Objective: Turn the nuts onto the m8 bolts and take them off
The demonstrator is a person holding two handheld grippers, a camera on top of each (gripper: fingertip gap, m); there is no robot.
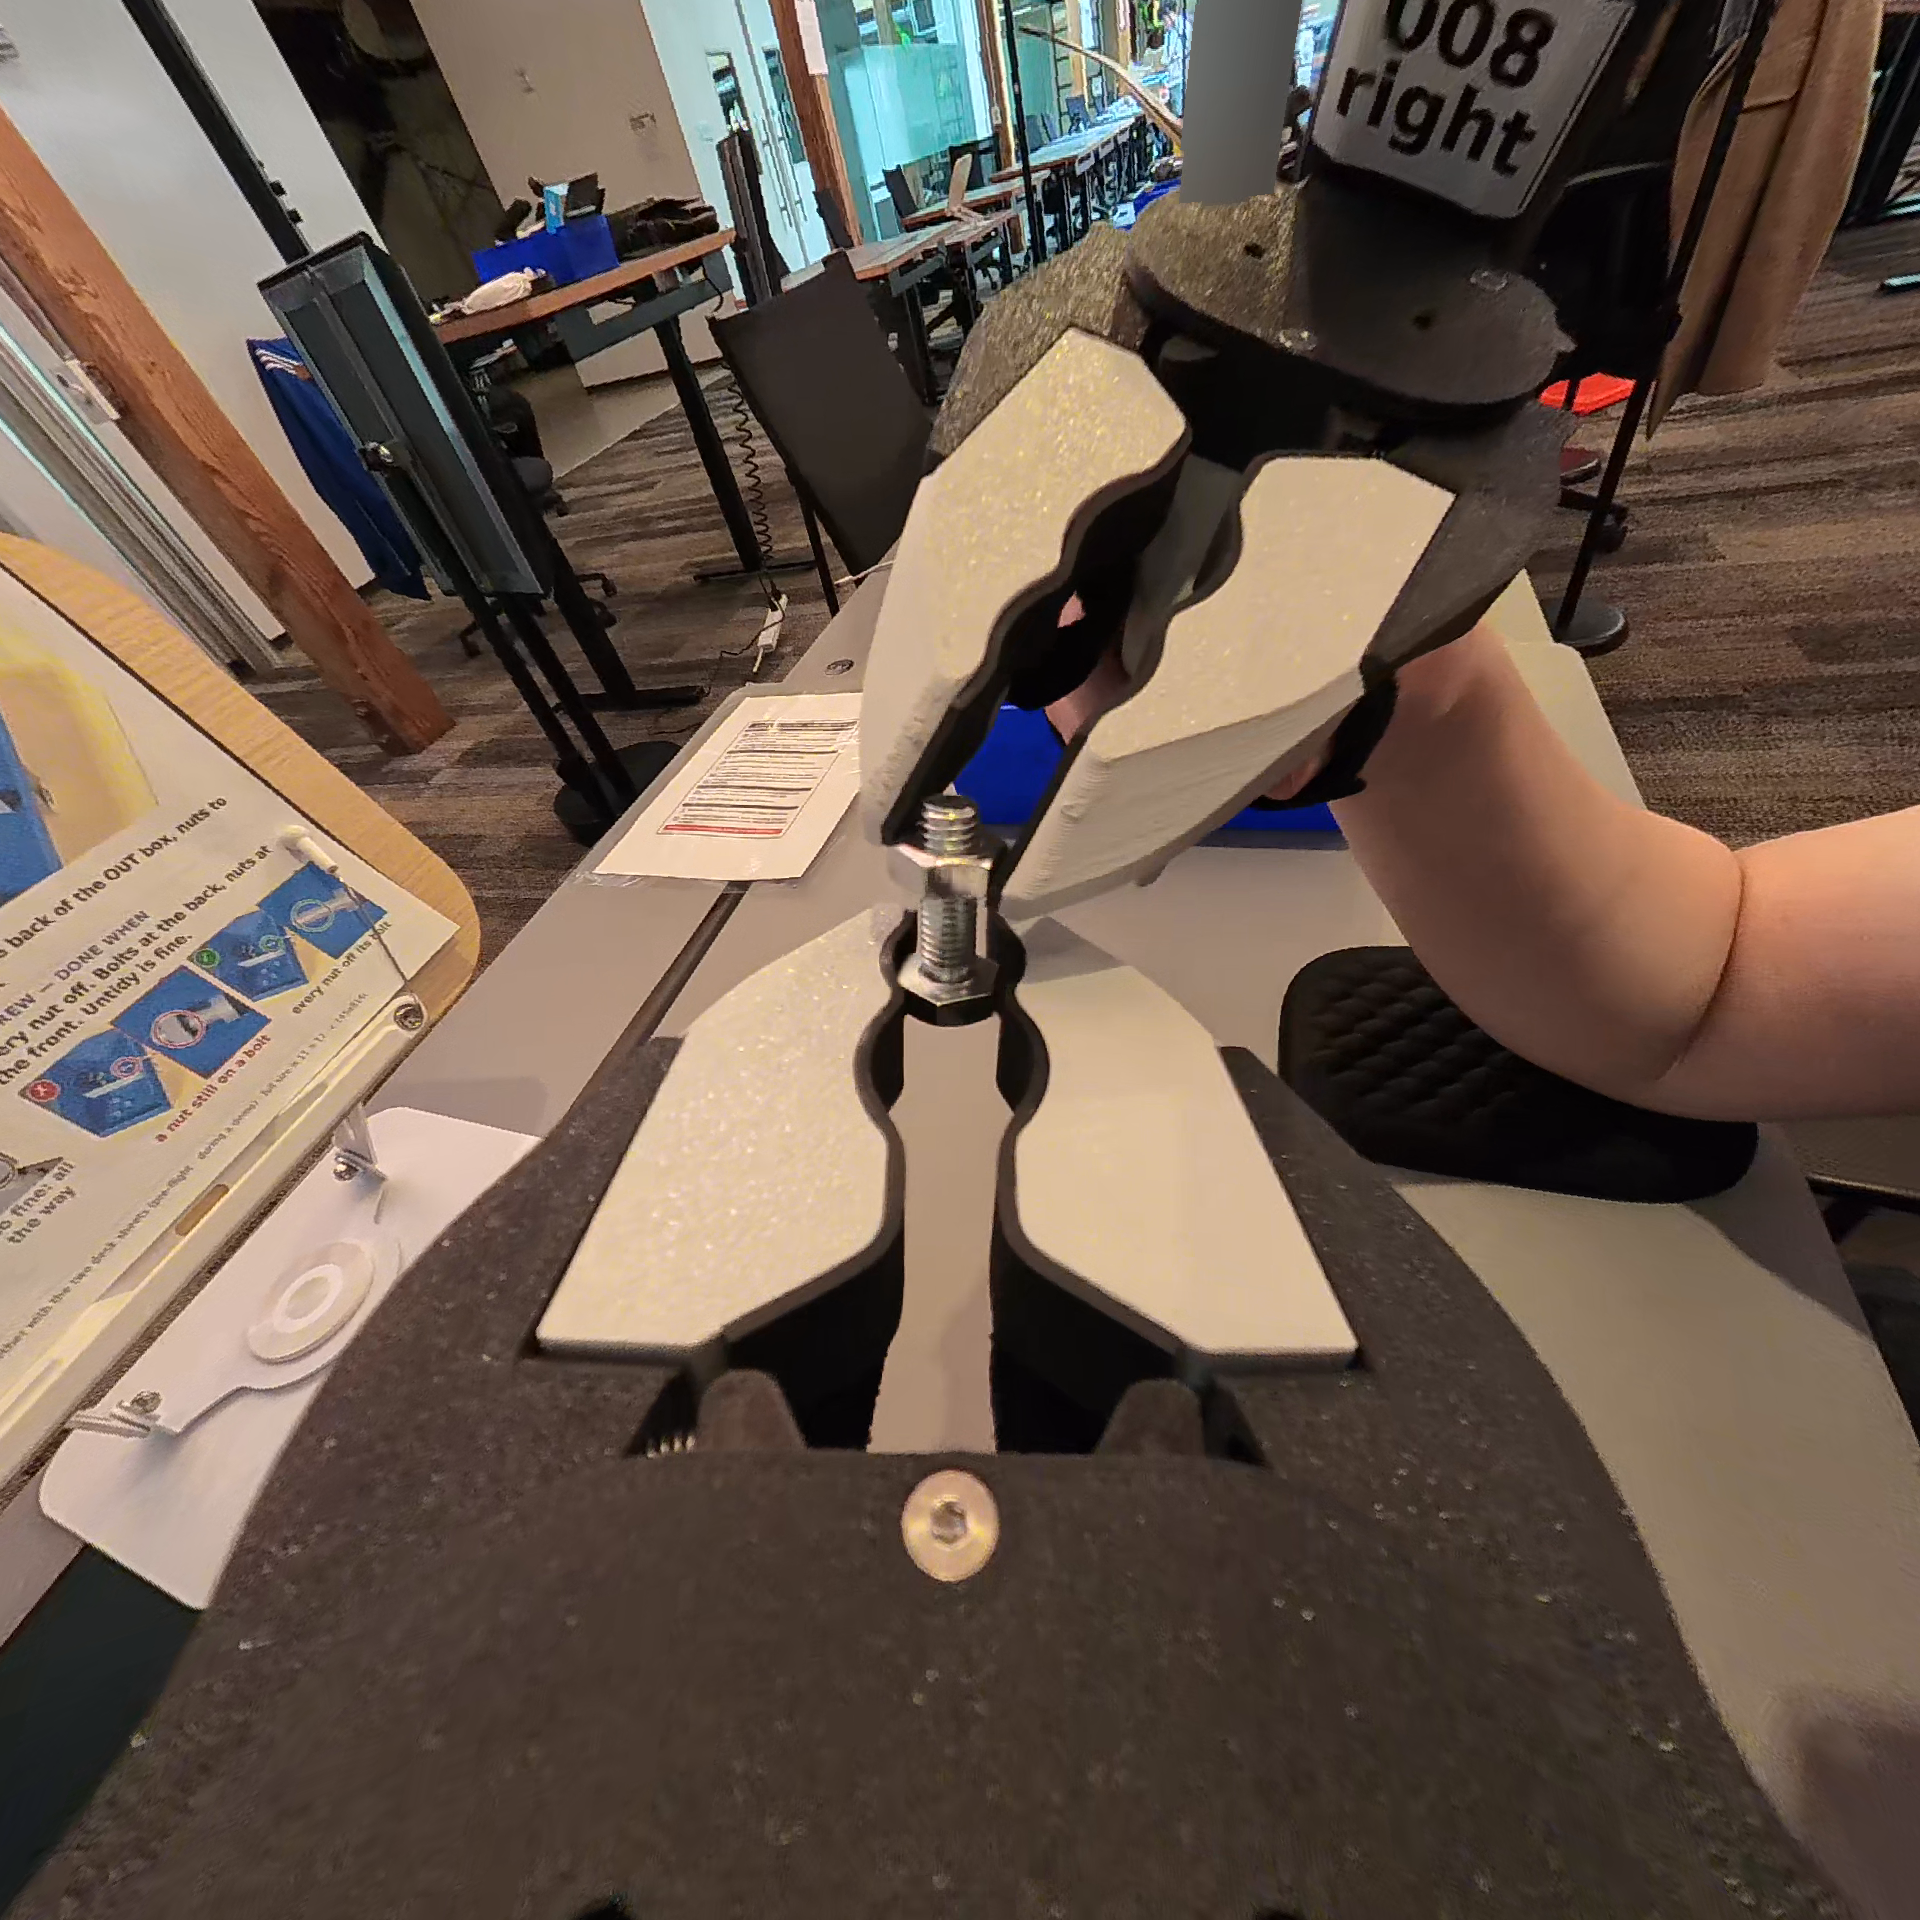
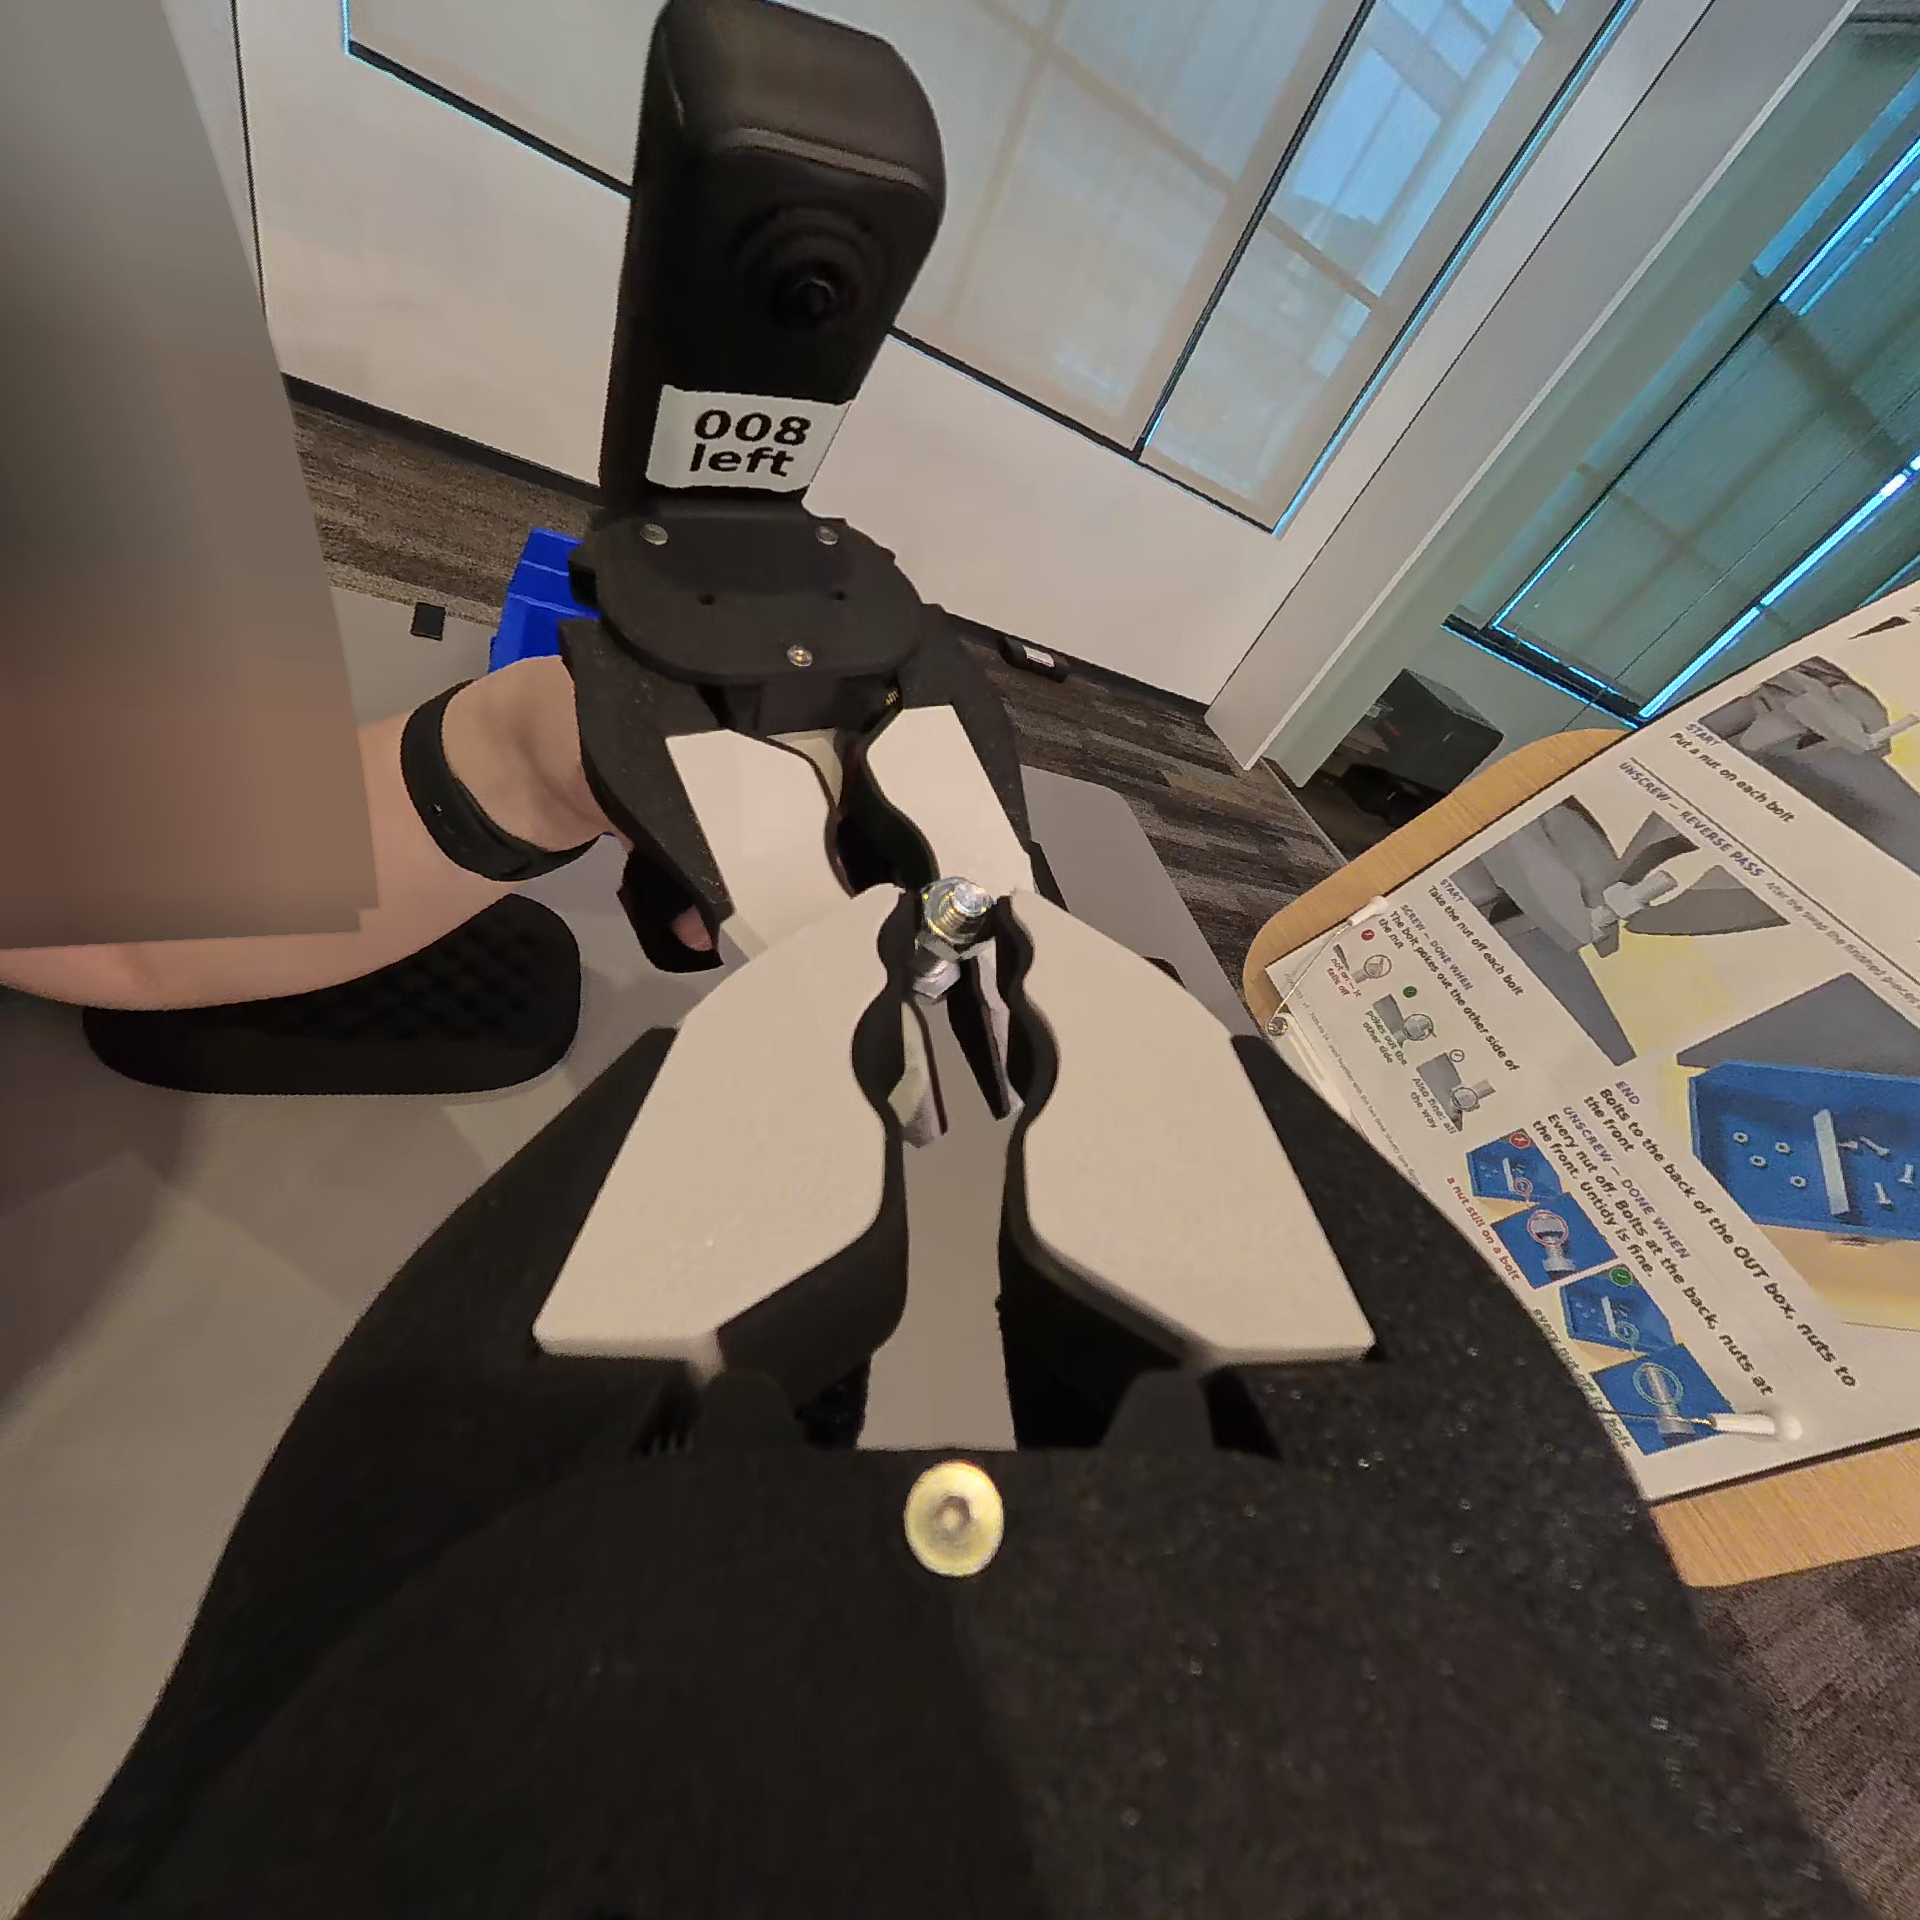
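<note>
Left wrist view, left gripper [image 1: 951,982] clamping upright bolt [image 1: 948,914], right gripper [image 1: 940,847] pinching nut [image 1: 928,864], table edge [image 1: 717,925] near.

Two grippers meet tip to tip over the grey table [image 1: 1299,935]

The zinc-plated threaded bolt [image 1: 948,914] stands upright between the left gripper [image 1: 951,977] below and the right gripper [image 1: 940,836] above, the steel hex nut [image 1: 940,868] partway down its thread. The laminated instruction sheet on its wooden board [image 1: 208,935] stands left; the black padded wrist rest [image 1: 1455,1081] lies right.
</note>
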